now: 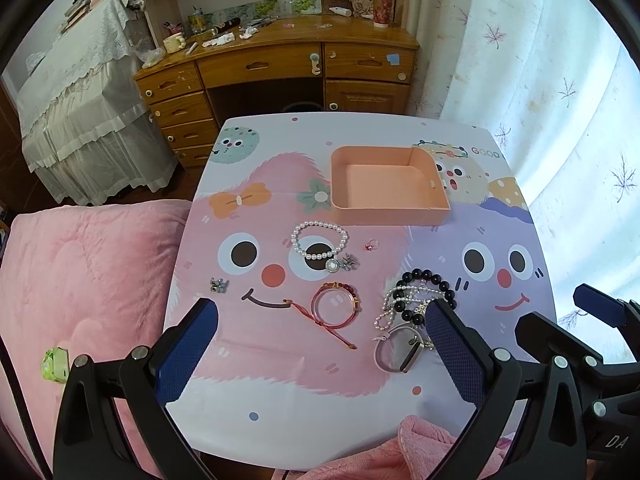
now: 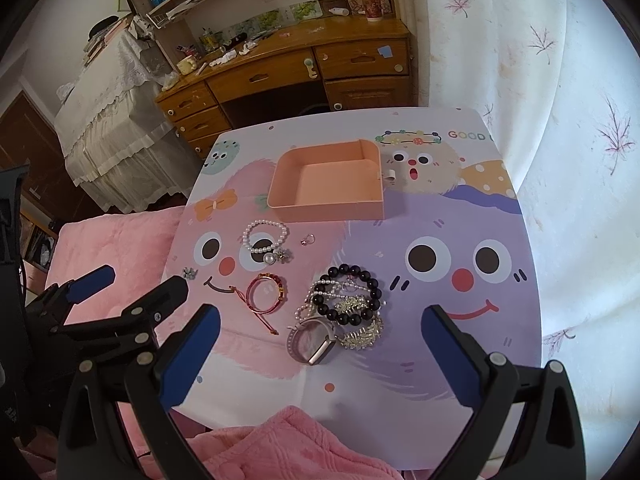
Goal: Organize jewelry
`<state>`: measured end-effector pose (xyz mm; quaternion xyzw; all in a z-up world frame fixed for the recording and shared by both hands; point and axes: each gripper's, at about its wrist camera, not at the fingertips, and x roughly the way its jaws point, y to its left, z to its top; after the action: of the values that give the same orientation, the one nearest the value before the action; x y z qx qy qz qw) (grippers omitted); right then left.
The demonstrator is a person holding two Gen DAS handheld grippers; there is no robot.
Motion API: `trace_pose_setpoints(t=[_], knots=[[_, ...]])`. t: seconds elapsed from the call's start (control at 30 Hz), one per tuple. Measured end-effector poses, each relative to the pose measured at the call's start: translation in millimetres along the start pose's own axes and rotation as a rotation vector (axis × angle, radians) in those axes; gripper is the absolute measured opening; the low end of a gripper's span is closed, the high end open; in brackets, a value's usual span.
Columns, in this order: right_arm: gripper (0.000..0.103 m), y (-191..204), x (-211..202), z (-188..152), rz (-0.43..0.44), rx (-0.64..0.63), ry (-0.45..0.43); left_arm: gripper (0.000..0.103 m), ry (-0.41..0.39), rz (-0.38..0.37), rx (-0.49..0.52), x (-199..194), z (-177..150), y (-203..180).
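Note:
An empty peach box [image 1: 386, 188] [image 2: 328, 184] stands at the far middle of the cartoon-print table [image 1: 280, 380]. In front of it lie a white pearl bracelet [image 1: 318, 242] [image 2: 264, 236], a small ring [image 1: 372, 245] [image 2: 307, 240], a red bead and cord bracelet [image 1: 334, 304] [image 2: 266, 293], a small silver charm [image 1: 218, 285] [image 2: 189, 273], a black bead bracelet [image 1: 426, 294] [image 2: 348, 294] over pearl strands, and a clear bangle [image 1: 396, 350] [image 2: 312, 340]. My left gripper [image 1: 320, 318] and right gripper [image 2: 320, 326] are open and empty above the near table edge.
A wooden desk [image 1: 280, 60] with clutter stands behind the table. A pink quilt [image 1: 80, 300] lies to the left and a pink towel [image 2: 288, 444] at the near edge. A white curtain [image 1: 540, 80] hangs on the right.

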<state>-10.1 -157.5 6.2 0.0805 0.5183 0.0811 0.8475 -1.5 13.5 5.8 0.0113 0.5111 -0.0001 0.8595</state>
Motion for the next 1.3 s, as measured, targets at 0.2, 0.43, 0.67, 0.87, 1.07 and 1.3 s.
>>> trace_pose_setpoints(t=[0.2, 0.43, 0.67, 0.87, 1.07, 1.3], knots=[[0.101, 4.8, 0.8, 0.3, -0.002, -0.008, 0.002, 0.102, 0.0, 0.011, -0.007, 0.2, -1.1, 4.1], [0.101, 5.6, 1.0, 0.6, -0.002, -0.009, 0.003, 0.102, -0.005, 0.014, -0.01, -1.1, -2.4, 7.2], [0.101, 7.7, 0.5, 0.1, -0.001, -0.007, 0.001, 0.102, -0.009, 0.001, -0.012, -2.9, -3.3, 11.2], [0.101, 13.2, -0.8, -2.3, 0.019, -0.016, -0.034, 0.102, -0.03, -0.006, -0.013, -7.5, -6.1, 16.5], [0.101, 18.9, 2.9, -11.6, 0.028, -0.04, -0.078, 0.102, -0.004, -0.061, -0.03, 4.9, -15.4, 25.0], [0.101, 31.0, 21.8, -33.1, -0.086, -0.159, -0.124, 0.102, -0.005, -0.05, -0.022, 38.5, -32.5, 42.7]])
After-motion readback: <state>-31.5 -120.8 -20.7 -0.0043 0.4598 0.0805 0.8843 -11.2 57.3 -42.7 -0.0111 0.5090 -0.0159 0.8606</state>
